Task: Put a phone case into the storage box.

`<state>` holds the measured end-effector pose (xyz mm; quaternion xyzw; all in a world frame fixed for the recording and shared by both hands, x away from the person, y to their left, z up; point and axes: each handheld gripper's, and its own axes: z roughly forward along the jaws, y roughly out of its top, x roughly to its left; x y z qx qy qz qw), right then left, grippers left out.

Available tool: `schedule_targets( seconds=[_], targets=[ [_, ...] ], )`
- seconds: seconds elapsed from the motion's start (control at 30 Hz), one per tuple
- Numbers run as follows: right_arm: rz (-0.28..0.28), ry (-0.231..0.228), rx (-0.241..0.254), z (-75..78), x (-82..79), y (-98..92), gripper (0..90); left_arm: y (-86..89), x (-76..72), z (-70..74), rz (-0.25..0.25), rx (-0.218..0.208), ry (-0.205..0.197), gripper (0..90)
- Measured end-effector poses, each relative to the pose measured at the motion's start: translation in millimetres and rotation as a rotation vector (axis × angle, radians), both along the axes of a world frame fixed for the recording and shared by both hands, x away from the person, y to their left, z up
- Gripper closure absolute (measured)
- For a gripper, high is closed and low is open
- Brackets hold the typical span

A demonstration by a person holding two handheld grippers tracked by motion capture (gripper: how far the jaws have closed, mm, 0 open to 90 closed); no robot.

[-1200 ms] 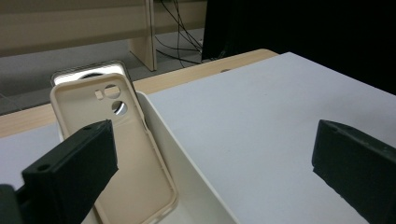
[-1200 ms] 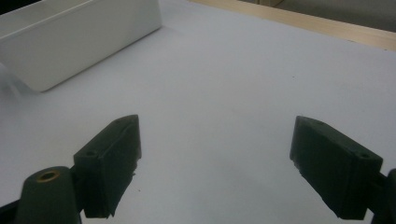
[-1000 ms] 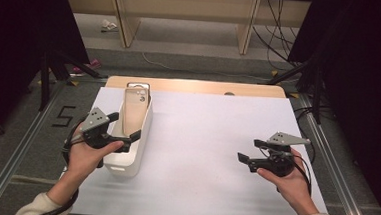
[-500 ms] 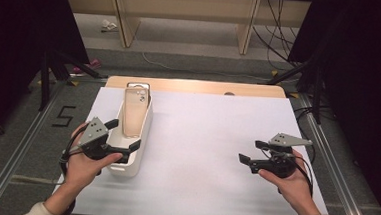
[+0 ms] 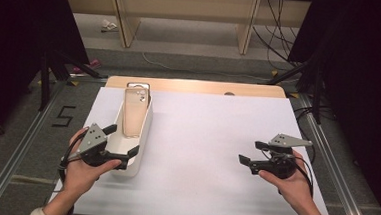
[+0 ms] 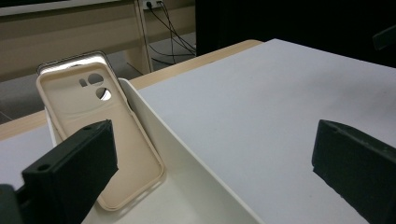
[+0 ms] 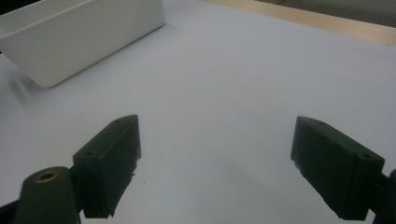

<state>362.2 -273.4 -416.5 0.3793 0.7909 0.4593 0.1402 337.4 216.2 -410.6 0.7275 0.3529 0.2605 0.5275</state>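
Observation:
A long white bin (image 5: pixel 144 134) stands on the left of the white table. A beige phone case (image 5: pixel 137 112) leans inside it against the far end, its camera cutouts at the top. My left gripper (image 5: pixel 123 140) is open at the bin's near end. In the left gripper view the phone case (image 6: pixel 93 130) stands ahead, and the bin's right wall (image 6: pixel 187 154) runs between the jaws of the left gripper (image 6: pixel 212 177). My right gripper (image 5: pixel 251 152) is open over bare table at the right, with nothing between its fingers. The right gripper view looks across the table from the right gripper (image 7: pixel 215 172) to the bin (image 7: pixel 79 42).
The white table sheet (image 5: pixel 211 139) spreads wide between the two grippers. A wooden strip (image 5: pixel 195 86) edges the far side. Beyond the table lie floor cables and dark stands. A metal rail (image 5: pixel 21 142) runs along the left.
My left gripper has drawn back toward the person along the bin to its near end. The right gripper has barely moved.

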Motion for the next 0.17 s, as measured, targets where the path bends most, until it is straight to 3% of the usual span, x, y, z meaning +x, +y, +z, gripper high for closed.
schedule_targets(
  seconds=[0.17],
  targets=[
    [-0.002, -0.002, 0.003, -0.5, 0.6, 0.0, 16.8, -0.9, -0.2, -1.8, -0.002, 0.001, 0.001, 0.0]
  ],
)
